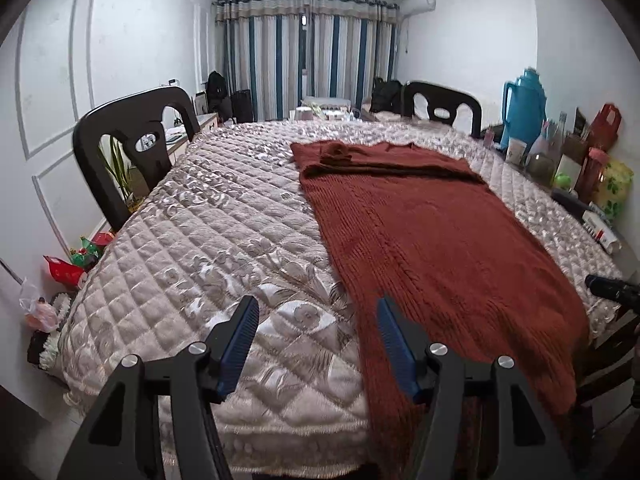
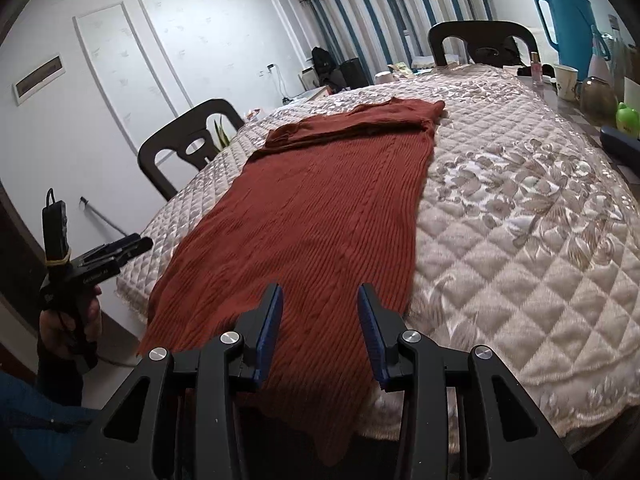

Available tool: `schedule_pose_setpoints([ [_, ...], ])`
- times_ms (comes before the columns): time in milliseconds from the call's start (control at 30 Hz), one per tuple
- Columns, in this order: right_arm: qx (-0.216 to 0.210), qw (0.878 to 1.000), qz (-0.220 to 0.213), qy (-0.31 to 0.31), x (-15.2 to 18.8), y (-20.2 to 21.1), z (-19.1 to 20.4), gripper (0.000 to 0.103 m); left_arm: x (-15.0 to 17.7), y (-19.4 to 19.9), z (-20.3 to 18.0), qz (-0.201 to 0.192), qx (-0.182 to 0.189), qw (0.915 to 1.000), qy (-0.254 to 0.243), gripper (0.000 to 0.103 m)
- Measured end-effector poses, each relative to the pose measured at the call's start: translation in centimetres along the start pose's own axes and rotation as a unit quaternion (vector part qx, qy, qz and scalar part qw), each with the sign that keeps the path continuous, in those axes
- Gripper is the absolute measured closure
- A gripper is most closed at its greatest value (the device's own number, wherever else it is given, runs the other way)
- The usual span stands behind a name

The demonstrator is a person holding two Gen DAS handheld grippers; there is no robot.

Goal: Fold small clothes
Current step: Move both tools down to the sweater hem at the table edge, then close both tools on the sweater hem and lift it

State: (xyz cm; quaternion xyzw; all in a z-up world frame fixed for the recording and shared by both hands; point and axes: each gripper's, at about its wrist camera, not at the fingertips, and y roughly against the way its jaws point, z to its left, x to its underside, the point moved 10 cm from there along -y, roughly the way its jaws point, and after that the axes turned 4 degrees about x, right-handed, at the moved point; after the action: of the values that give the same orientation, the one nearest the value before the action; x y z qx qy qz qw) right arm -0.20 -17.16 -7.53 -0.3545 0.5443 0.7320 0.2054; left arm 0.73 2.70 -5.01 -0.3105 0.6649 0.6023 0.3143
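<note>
A rust-red ribbed knit garment [image 1: 432, 232] lies lengthwise on the quilted table cover [image 1: 208, 248], its sleeves folded across the far end and its near hem hanging over the table's front edge. My left gripper [image 1: 318, 312] is open and empty above the front edge, over the garment's left border. In the right wrist view the garment [image 2: 312, 216] fills the middle. My right gripper [image 2: 320, 300] is open and empty just above its near hem. The left gripper [image 2: 140, 245] shows at the far left there, apart from the cloth.
Dark chairs stand at the left [image 1: 132, 148] and the far end [image 1: 440, 106]. A blue thermos [image 1: 524, 100], cups, bottles and boxes crowd the table's right edge [image 1: 580, 184]. Bags lie on the floor at the left [image 1: 64, 268].
</note>
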Motion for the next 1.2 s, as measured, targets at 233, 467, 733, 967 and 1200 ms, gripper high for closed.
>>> schedule_pose_setpoints([
  [233,0.005,0.999,0.036,0.014,3.5,0.4,0.0,0.063,3.1,1.3,-0.5,0.008,0.059,0.9978,0.029,0.036],
  [467,0.008,0.998,0.063,0.005,6.2,0.7,-0.8,0.063,6.3,0.1,-3.7,0.063,0.132,0.9885,0.038,0.036],
  [733,-0.006,0.995,0.095,-0.019,8.4,-0.8,-1.4,0.063,8.2,0.3,-4.8,0.09,0.151,0.983,0.052,0.036],
  [967,-0.052,0.993,0.102,-0.037,8.7,-2.0,0.0,0.096,9.7,-1.6,-6.0,0.122,0.167,0.9758,0.069,0.082],
  [1200,-0.065,0.996,0.041,-0.036,7.1,3.4,-1.5,0.097,8.9,1.0,-5.7,0.091,0.214,0.9695,0.077,0.094],
])
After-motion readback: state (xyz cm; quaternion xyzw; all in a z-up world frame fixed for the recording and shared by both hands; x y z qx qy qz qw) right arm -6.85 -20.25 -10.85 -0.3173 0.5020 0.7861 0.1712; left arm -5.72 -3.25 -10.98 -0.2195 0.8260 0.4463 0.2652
